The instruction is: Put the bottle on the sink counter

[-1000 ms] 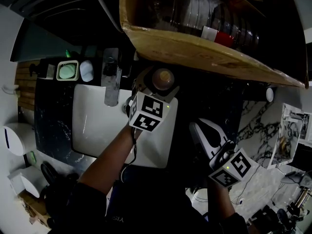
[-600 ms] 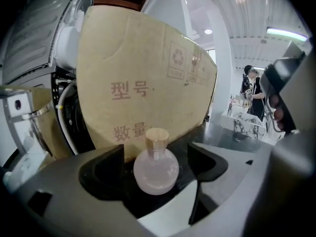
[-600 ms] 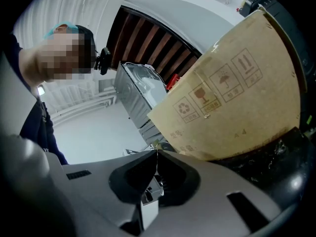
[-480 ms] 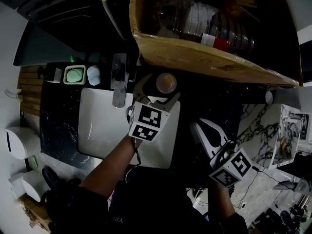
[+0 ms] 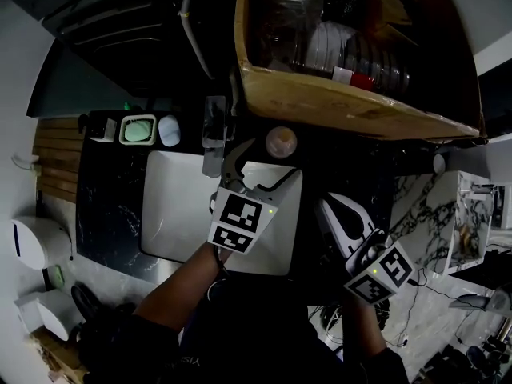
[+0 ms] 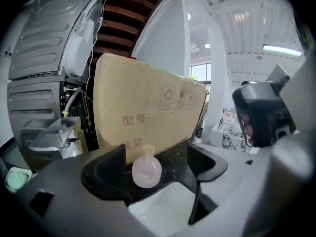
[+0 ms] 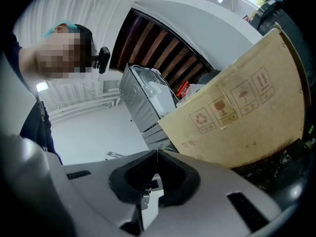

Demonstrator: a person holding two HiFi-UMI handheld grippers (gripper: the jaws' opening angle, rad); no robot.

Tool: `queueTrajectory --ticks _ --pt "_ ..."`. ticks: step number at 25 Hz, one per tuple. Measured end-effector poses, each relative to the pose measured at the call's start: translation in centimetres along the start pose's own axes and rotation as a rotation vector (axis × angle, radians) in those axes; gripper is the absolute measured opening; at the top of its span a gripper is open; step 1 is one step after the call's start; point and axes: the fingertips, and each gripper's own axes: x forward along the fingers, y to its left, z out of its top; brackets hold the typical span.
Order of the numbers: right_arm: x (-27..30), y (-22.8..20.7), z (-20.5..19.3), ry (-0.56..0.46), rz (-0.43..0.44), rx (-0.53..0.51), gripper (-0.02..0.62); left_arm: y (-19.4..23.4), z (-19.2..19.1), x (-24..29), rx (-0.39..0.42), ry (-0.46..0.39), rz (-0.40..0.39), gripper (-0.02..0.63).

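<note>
The left gripper (image 5: 258, 166) holds its jaws spread, empty; the bottle (image 5: 281, 142) stands upright on the sink counter (image 5: 100, 190), straight ahead, just beyond the tips; the right gripper (image 5: 326, 208), jaws pressed together, is farther away.

The dark marbled counter (image 5: 100, 206) frames a white sink (image 5: 172, 214). From the sink's middle in the head view, a faucet (image 5: 214, 128) stands at 12 o'clock. A green soap dish (image 5: 137, 130) and a small white object (image 5: 169, 130) sit at about 11. At 1 o'clock the pale bottle (image 5: 281, 142) stands upright on the counter, with a cardboard box (image 5: 344, 102) just behind it.
</note>
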Motion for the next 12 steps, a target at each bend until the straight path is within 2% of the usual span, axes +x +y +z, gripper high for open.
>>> queueTrajectory --ticks 4,7,12 --pt "0.1 1.6 0.5 -0.014 -0.002 -0.024 0.028 -0.5 0.8 -2.4 0.0 -0.031 -0.036 0.381" --pt "0.2 2.9 1.0 -0.024 -0.009 -0.044 0.028 -0.9 1.4 -4.4 0.018 -0.049 -0.064 0.318" --pt "0.4 5.0 1.4 -0.04 -0.019 -0.068 0.028 -1.2 2.3 -7.8 0.041 -0.077 -0.094 0.251"
